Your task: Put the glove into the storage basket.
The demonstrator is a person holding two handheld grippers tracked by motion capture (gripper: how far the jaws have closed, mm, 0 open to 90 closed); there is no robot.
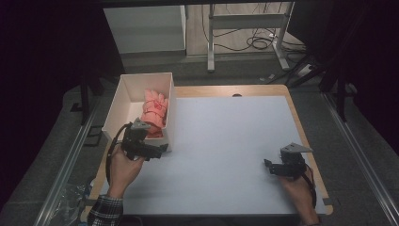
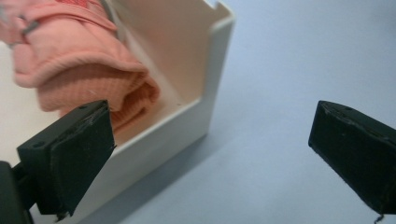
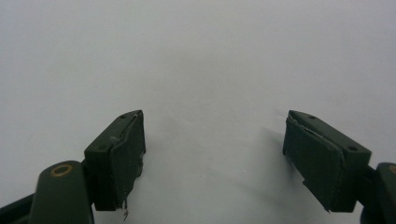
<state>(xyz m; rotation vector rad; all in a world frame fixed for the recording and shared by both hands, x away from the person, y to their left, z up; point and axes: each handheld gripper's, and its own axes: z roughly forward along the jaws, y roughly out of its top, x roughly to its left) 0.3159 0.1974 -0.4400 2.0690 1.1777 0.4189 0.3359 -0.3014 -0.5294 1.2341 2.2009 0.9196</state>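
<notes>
While the person's left hand [image 1: 123, 170] held it at the near right corner of the white box [image 1: 123, 101], the left gripper [image 1: 160, 149] had its two black jaws spread wide and pinched nothing. In the left gripper view [image 2: 212, 158], one jaw stood over the near wall of the box and the other hung over the bare blue-grey mat [image 2: 299, 65] to the right of it, so the box corner lay between them with clear space on either side. The pink glove [image 1: 154, 113] lay inside the box, bunched against its right wall, with its fingers towards the far end and its ribbed cuff towards the near end; in the left gripper view the cuff [image 2: 93, 88] sat just beyond the jaw on the box side, and whether they touched could not be told. The box itself stood at the far left of the wooden-edged table [image 1: 301, 122], partly off the mat.

Well apart from all this, the right gripper [image 1: 269, 165] rested low over the near right part of the mat, pointing left. Its jaws were likewise spread, and the right gripper view [image 3: 212, 154] showed plain mat between them.
</notes>
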